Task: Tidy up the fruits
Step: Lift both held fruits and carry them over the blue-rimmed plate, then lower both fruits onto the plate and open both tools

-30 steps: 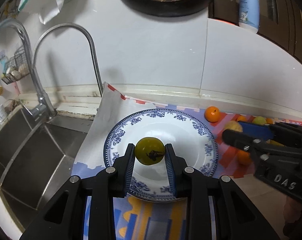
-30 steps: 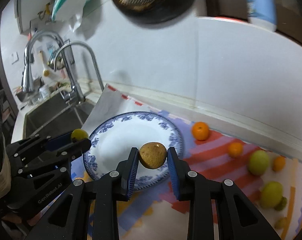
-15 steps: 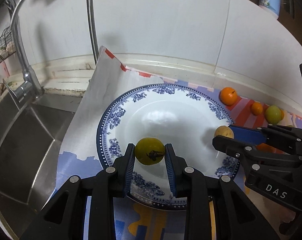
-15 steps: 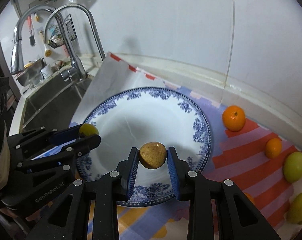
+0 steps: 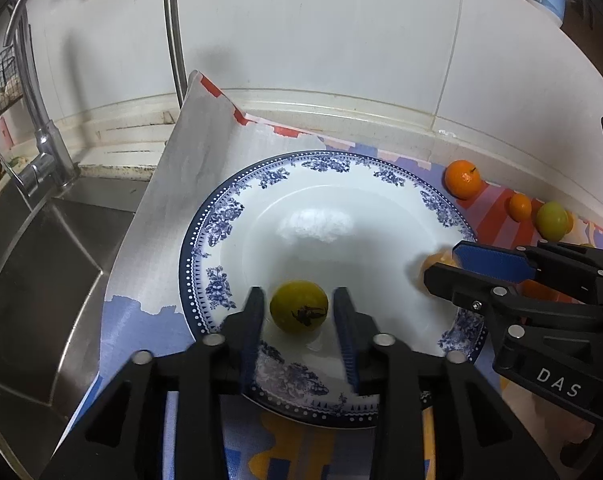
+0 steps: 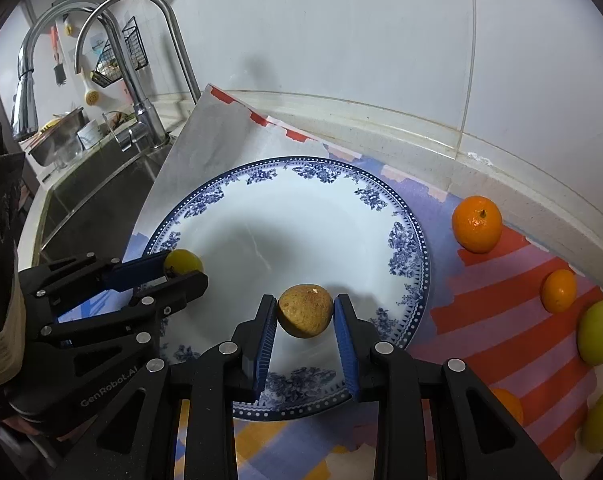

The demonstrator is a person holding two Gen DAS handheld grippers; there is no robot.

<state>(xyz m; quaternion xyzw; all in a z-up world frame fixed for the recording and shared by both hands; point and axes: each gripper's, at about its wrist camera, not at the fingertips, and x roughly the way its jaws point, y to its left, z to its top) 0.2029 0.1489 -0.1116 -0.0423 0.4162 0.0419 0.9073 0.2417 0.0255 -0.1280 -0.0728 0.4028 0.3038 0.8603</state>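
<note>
resting on the plate (image 5: 205, 240), yellow fruit (image 5: 298, 306) between parted left gripper (image 5: 297, 320) pads (right unclear)

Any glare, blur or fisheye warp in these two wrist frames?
Left wrist view: a soft white glare patch sits on the plate; the brown fruit at the right gripper is smeared, apparently blurred. Right wrist view: sharp; grey shadows fall across the plate well, and the counter edge bows in a curve. Both views: black vignette at the corners.

Brown fruit (image 6: 305, 311) between tongs (image 6: 304, 320), over plate (image 6: 301, 208)
</note>
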